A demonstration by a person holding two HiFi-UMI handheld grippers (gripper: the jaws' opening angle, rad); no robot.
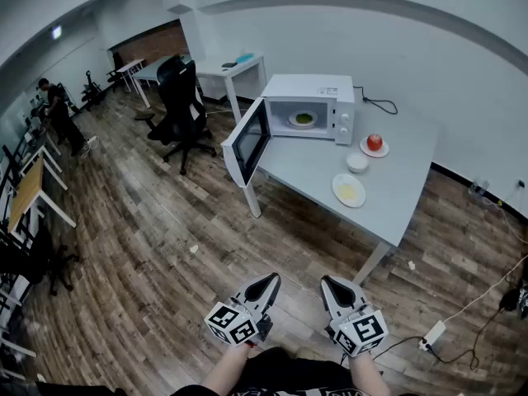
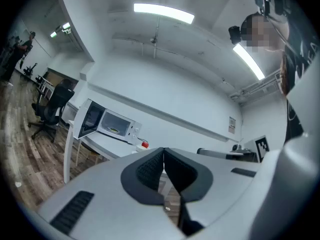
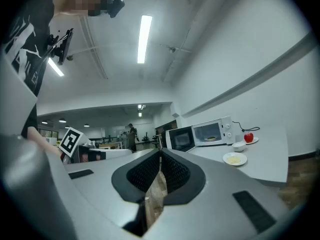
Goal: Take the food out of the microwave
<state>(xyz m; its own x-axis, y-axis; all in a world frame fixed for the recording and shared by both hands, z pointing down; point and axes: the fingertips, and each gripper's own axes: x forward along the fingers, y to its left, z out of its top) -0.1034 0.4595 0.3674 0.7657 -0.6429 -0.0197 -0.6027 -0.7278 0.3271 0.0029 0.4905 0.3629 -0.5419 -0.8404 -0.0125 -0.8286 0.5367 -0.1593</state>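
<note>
Still at the approach stage, well apart from the table and with nothing touched. Left gripper closed on nothing, tips pressed together; right gripper likewise closed and empty, both held level and low by the body. Microwave at the table's far corner, door already swung wide; inside, a plate of green food — the thing to fetch, its kind too small to tell, perhaps a vegetable. Next, by judgement: closing the distance, parting one pair of jaws, then a level reach through the doorway to the plate's rim, kept flat on the way out. From the head view alone, the stretch of floor yet to cross and the table's other dishes — red fruit, small bowl, plate with something yellow. From the gripper views alone, the pads meeting, seen straight on.
</note>
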